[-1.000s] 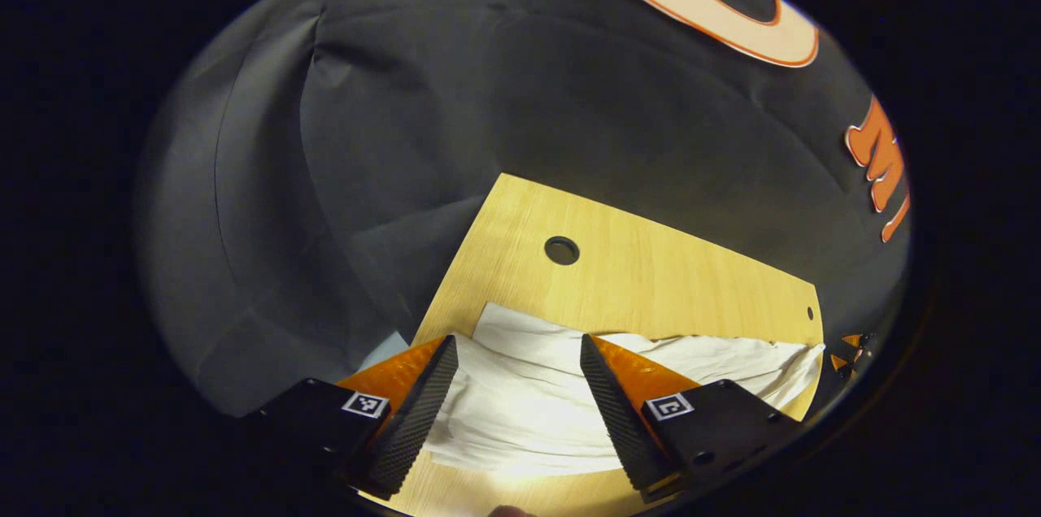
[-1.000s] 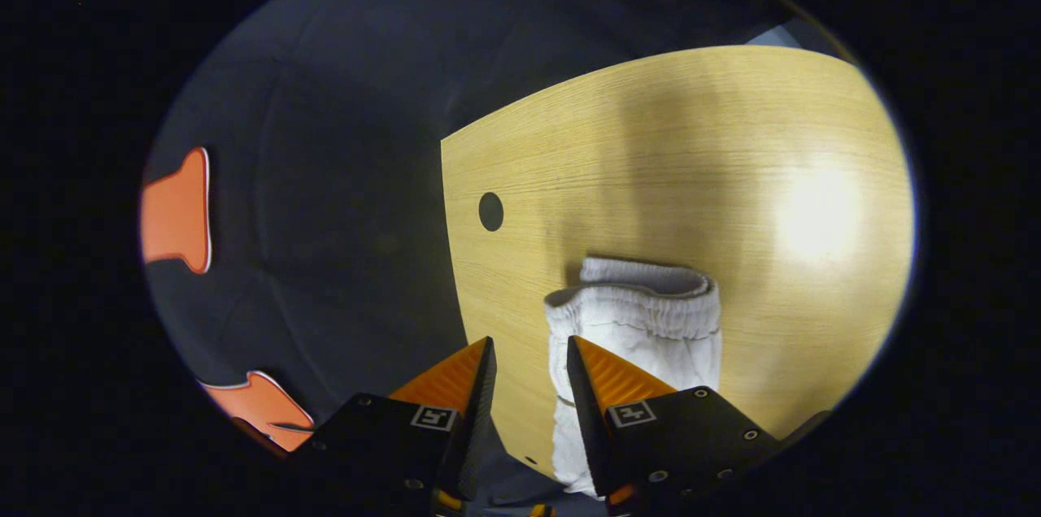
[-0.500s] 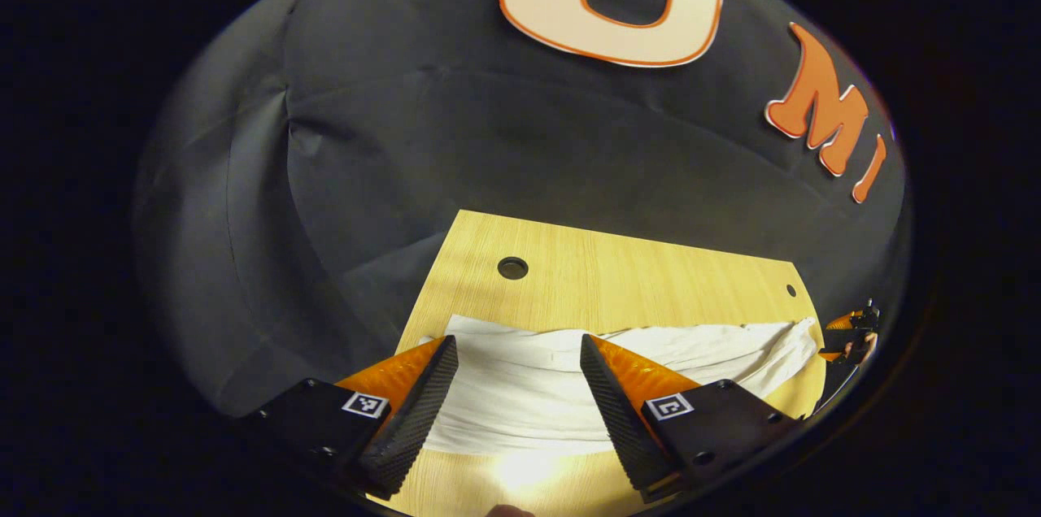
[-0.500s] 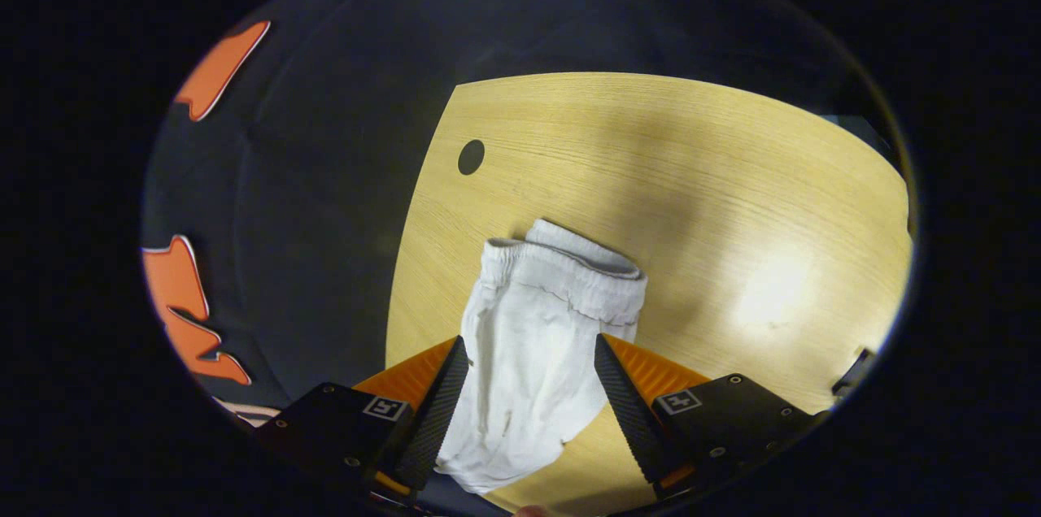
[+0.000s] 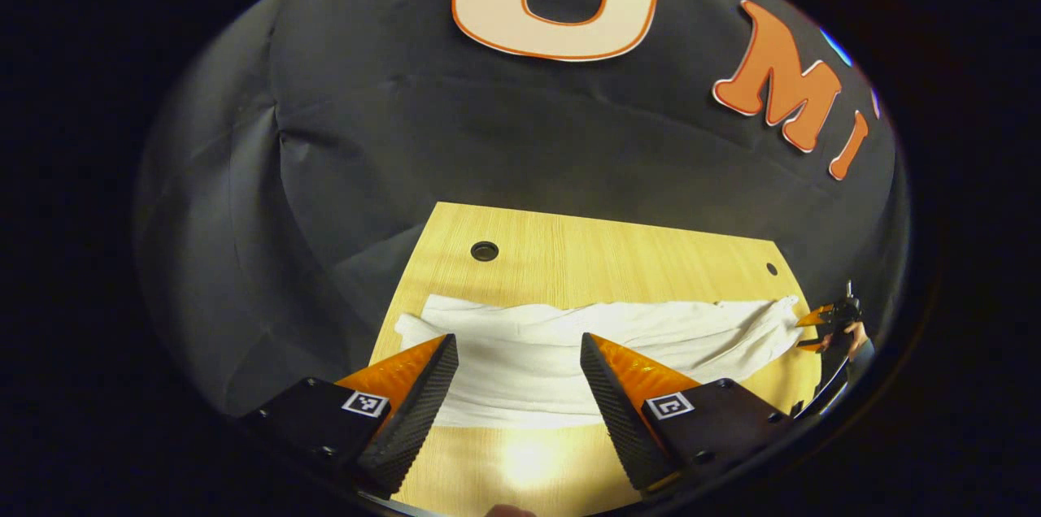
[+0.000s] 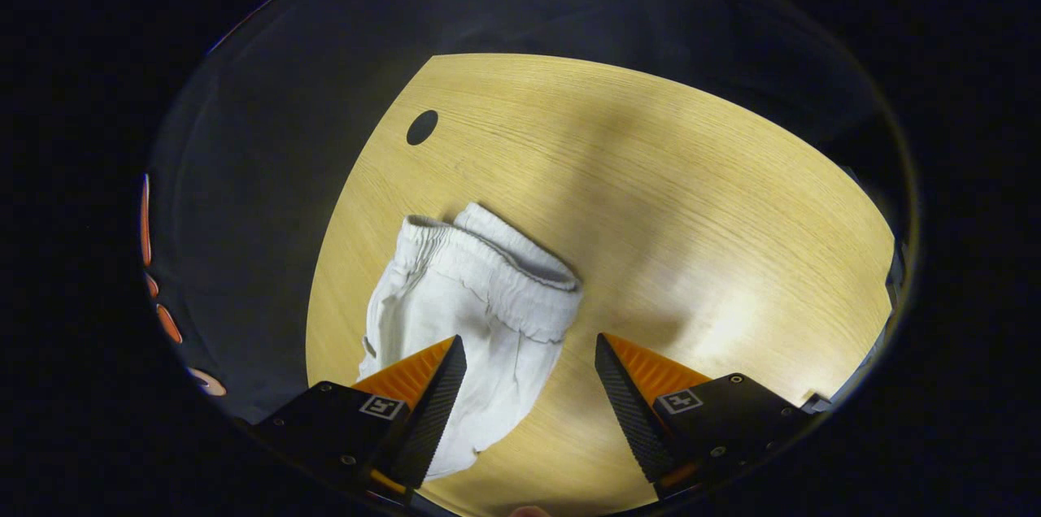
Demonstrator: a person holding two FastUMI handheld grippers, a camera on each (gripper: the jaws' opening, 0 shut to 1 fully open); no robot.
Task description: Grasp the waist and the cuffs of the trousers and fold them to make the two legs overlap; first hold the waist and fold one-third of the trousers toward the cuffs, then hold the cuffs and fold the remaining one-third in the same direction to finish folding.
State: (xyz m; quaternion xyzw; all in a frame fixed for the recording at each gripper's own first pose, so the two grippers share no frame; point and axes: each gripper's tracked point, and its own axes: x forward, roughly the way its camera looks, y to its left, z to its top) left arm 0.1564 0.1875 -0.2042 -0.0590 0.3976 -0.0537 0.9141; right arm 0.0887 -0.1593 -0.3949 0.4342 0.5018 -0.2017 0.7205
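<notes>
Since a second ago both tools have pulled back and up from the trousers (image 5: 569,338), so more of the table (image 5: 618,257) shows beyond them in each view; the right tool has also gone from nearly closed to wide open. We now have the left tool (image 5: 519,367) with its fingers spread, holding nothing, hovering over the near edge of the trousers around mid-leg. Right tool (image 6: 529,371) is likewise spread and empty, its left finger (image 6: 427,399) over the cloth just below the waistband (image 6: 496,265).

Trousers lie flat on the table as one long white strip, legs already stacked on each other, waist at the right tool's end. In the left gripper view the right tool (image 5: 823,320) sits at the far end of the strip, just beside the cloth.

Our read: leg overlap is done, thirds not started. Both tools stand off, open, likely to line up a clean pinch on the waist. The elastic waistband is bunched and thick, so the fingers need to straddle both layers or the top one peels off.
</notes>
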